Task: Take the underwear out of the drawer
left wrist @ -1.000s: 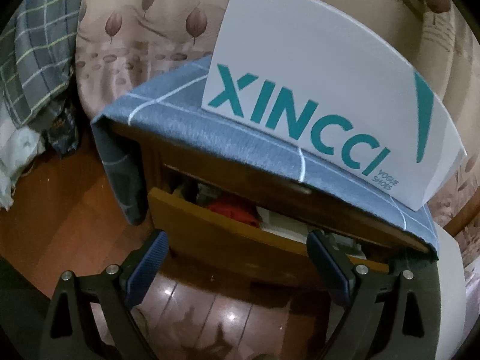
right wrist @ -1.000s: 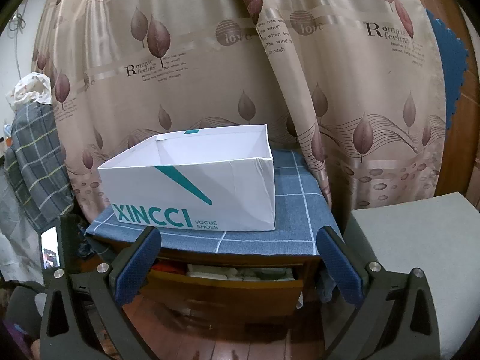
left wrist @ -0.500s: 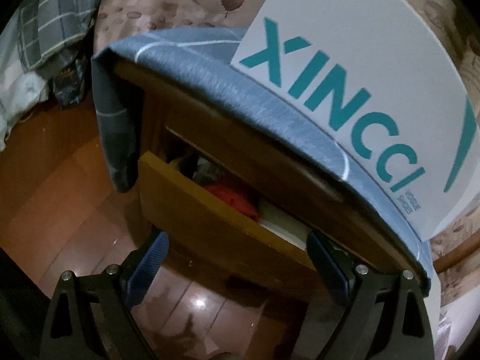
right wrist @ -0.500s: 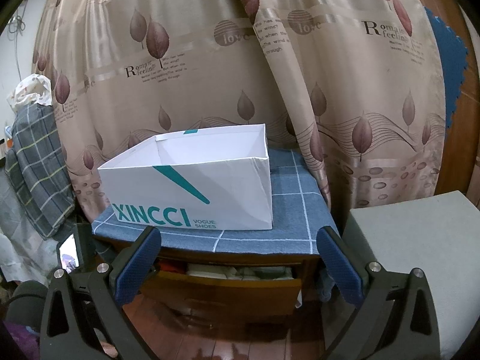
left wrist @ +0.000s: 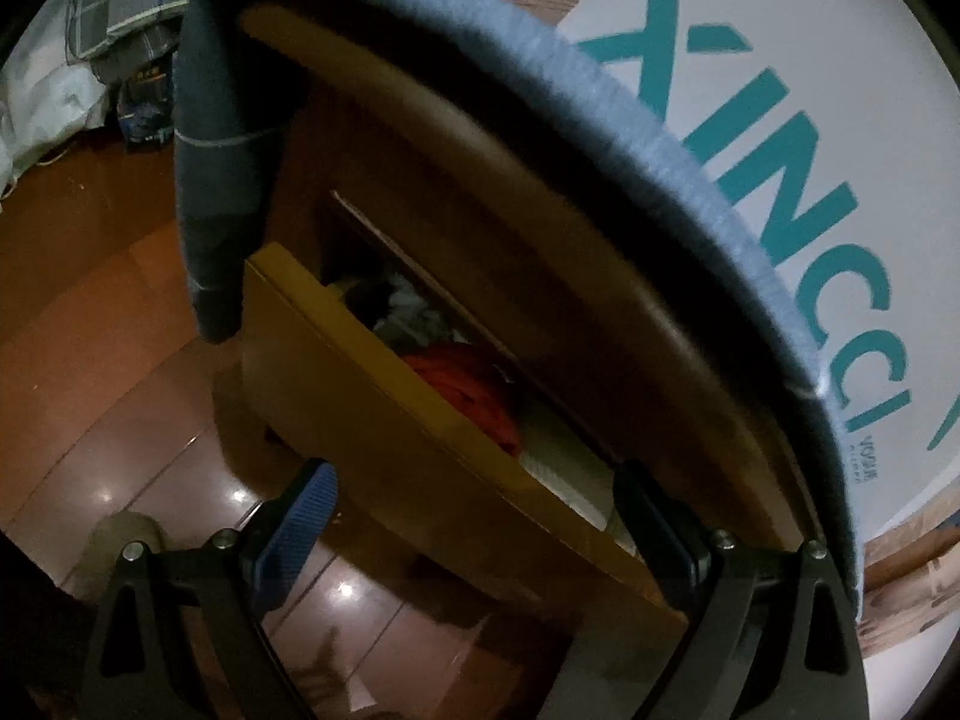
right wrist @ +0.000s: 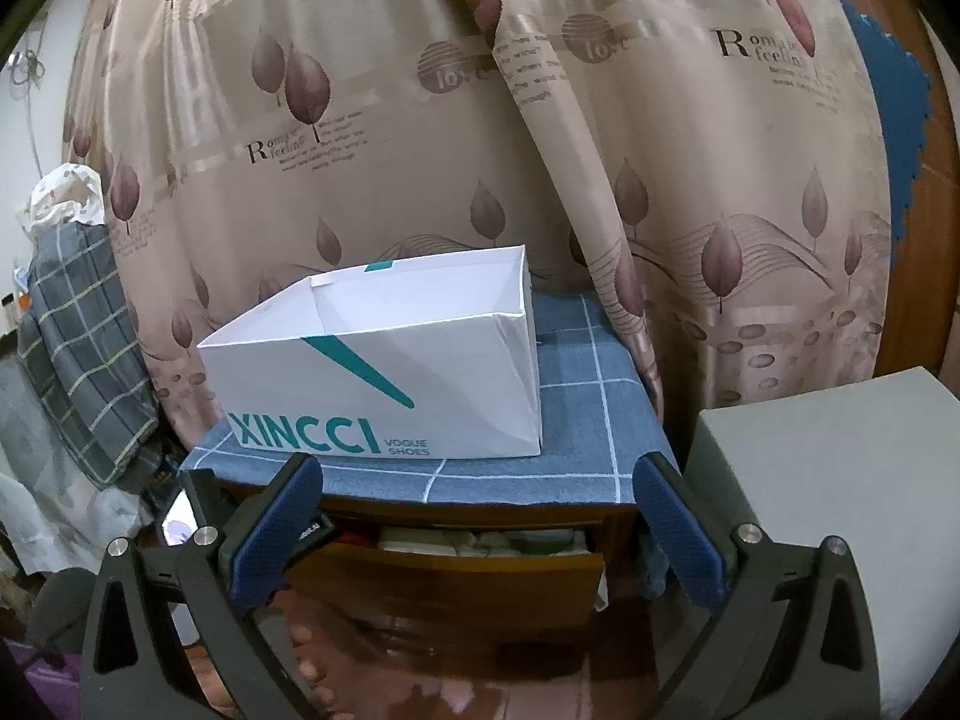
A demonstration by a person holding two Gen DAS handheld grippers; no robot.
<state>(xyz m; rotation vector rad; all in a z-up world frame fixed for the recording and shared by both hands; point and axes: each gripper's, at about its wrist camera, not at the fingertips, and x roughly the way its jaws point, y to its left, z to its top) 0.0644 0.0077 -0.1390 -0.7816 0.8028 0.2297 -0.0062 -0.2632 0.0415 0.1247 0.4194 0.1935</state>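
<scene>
Your left gripper (left wrist: 474, 534) is spread wide, nothing between its blue pads (left wrist: 294, 534); it sits low and close in front of the partly open drawer (left wrist: 420, 456), front panel spanning the gap between the fingers, contact unclear. Your right gripper (right wrist: 480, 528) is also wide open and empty, held back from the nightstand (right wrist: 456, 510) and facing it square. The underwear is in the drawer: a red garment (left wrist: 474, 390) bunched near the middle, a dark-and-white tangle (left wrist: 390, 306) to its left, pale folded pieces (left wrist: 564, 468) to its right; from the right wrist view you see a row of light folded fabric (right wrist: 480, 540) along the drawer opening. One blue checked cloth (right wrist: 594, 396) covers the nightstand top and hangs over its left corner. One open white XINCCI shoe box (right wrist: 384, 384) stands on the cloth. Behind, a beige leaf-print curtain (right wrist: 420, 138). A plaid garment (right wrist: 78, 336) hangs at left, one grey block (right wrist: 840, 516) sits just beside the nightstand at right. Glossy wood floor (left wrist: 120, 360) below.
</scene>
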